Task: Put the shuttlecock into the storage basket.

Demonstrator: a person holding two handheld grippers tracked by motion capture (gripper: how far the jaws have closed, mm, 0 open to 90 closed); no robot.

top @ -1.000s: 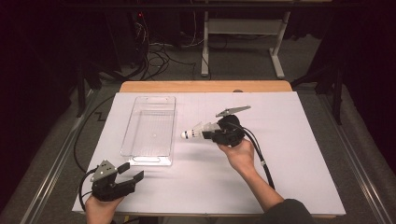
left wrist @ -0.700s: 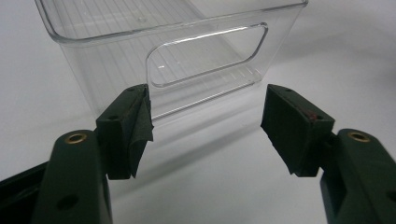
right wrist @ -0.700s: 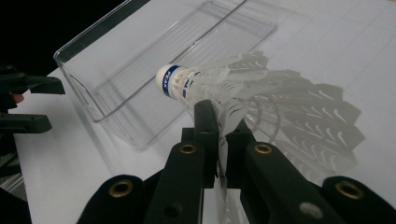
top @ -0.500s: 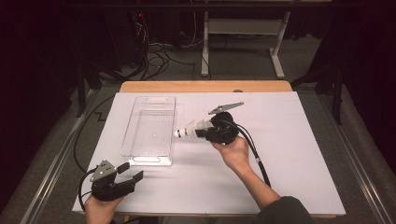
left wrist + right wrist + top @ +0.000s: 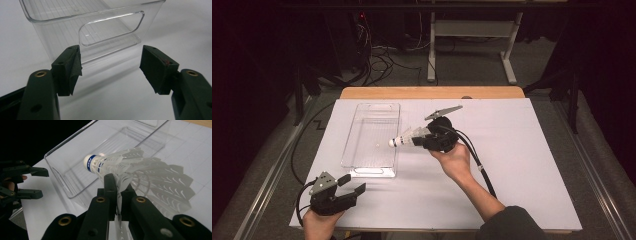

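A white shuttlecock (image 5: 404,138) (image 5: 117,167) with a blue band at its cork is pinched by its feather skirt in my right gripper (image 5: 424,139) (image 5: 117,183). It hangs over the right rim of a clear plastic bin (image 5: 373,137) (image 5: 75,162), cork pointing left toward the bin. My left gripper (image 5: 351,185) (image 5: 110,66) rests open near the table's front left corner, just short of the bin's near end wall (image 5: 110,32), with nothing between its jaws.
A white sheet (image 5: 512,165) covers the table, with a wooden edge (image 5: 432,93) at the back. A black cable (image 5: 479,167) trails from the right gripper along the forearm. The left gripper (image 5: 22,182) appears at the left of the right gripper view.
The right gripper has carried the shuttlecock leftward and upward, from over the sheet to over the bin's right rim. The left gripper has stayed in place.
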